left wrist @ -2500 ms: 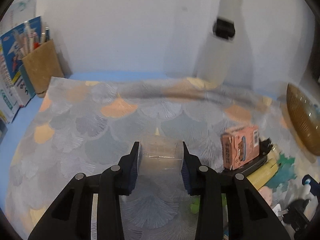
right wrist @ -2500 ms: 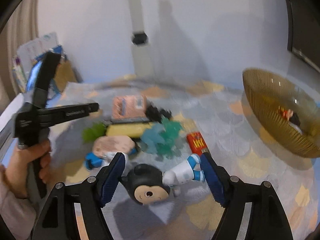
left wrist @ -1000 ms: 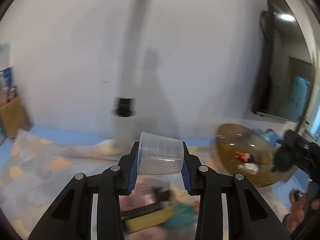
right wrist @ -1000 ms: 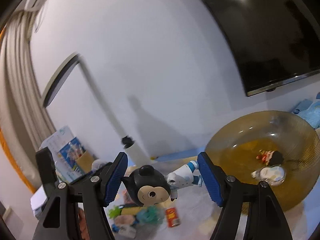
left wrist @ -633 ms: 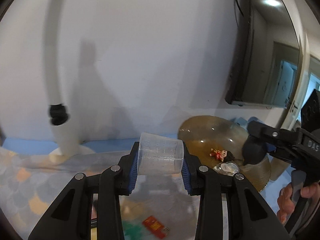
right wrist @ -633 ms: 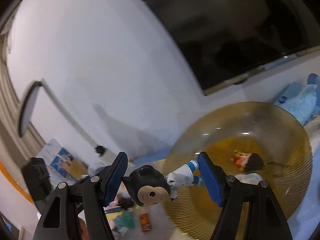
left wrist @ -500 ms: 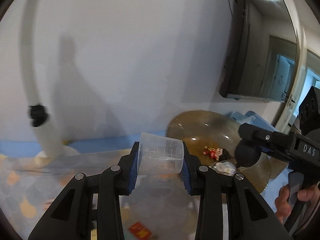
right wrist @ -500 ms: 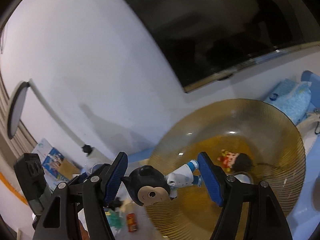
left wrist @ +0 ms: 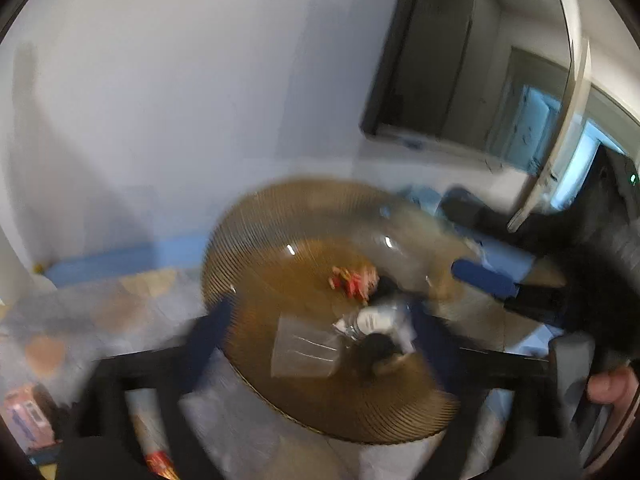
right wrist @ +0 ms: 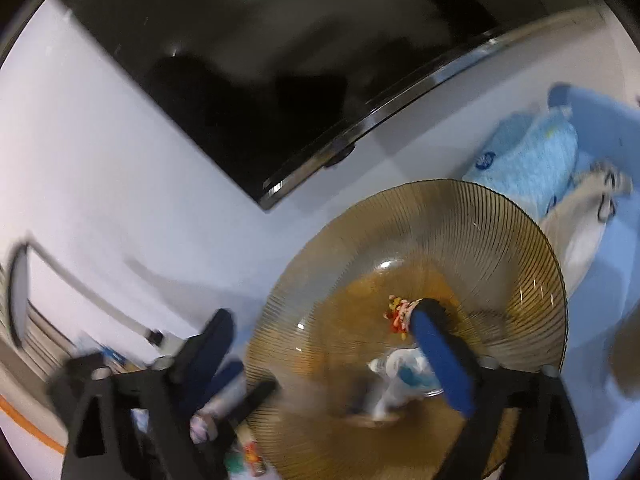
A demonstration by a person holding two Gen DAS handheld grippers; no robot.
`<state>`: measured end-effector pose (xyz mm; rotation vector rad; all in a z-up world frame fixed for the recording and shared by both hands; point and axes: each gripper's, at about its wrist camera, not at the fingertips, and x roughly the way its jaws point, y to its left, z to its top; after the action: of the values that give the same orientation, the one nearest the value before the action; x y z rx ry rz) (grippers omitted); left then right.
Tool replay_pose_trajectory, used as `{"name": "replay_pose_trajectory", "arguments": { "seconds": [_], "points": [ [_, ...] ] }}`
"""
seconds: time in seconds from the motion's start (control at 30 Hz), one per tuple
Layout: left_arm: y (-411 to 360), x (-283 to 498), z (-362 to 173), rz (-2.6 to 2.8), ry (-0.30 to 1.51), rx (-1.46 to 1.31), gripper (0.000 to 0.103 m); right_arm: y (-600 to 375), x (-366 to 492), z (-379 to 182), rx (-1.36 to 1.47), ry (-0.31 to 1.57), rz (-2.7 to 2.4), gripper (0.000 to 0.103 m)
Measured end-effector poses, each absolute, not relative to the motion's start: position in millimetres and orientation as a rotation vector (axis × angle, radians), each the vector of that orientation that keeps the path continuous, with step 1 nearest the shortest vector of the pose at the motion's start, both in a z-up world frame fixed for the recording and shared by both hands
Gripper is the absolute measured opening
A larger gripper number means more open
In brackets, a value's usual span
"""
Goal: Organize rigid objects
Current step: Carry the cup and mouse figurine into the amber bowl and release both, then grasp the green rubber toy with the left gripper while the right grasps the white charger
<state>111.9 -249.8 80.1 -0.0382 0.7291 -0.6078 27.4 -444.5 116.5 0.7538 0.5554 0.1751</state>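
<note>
Both grippers hang spread wide over the amber ribbed bowl (left wrist: 248, 240). Left gripper (left wrist: 316, 344) holds nothing; the clear cup (left wrist: 304, 346) lies inside the bowl. Right gripper (right wrist: 324, 356) likewise (mouse figure (right wrist: 384, 396) blurred, inside). Drop step done, probably; next, lift clear.

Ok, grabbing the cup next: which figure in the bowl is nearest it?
The black-headed figure, just right of the cup; the red figure lies farther back in the bowl.
</note>
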Motion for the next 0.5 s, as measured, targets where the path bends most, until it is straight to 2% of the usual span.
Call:
{"name": "replay_pose_trajectory", "arguments": {
  "seconds": [0.03, 0.27, 0.5],
  "points": [
    [-248, 108, 81, -0.601, 0.722, -0.037, 0.102, -447, 26, 118, 0.772, 0.552, 0.183, 0.103],
    [-222, 81, 96, -0.545, 0.674, -0.032, 0.102, -429, 20, 138, 0.749, 0.546, 0.218, 0.103],
    [-164, 71, 115, -0.423, 0.643, -0.027, 0.102, -385, 10, 152, 0.716, 0.549, 0.273, 0.103]
  ]
}}
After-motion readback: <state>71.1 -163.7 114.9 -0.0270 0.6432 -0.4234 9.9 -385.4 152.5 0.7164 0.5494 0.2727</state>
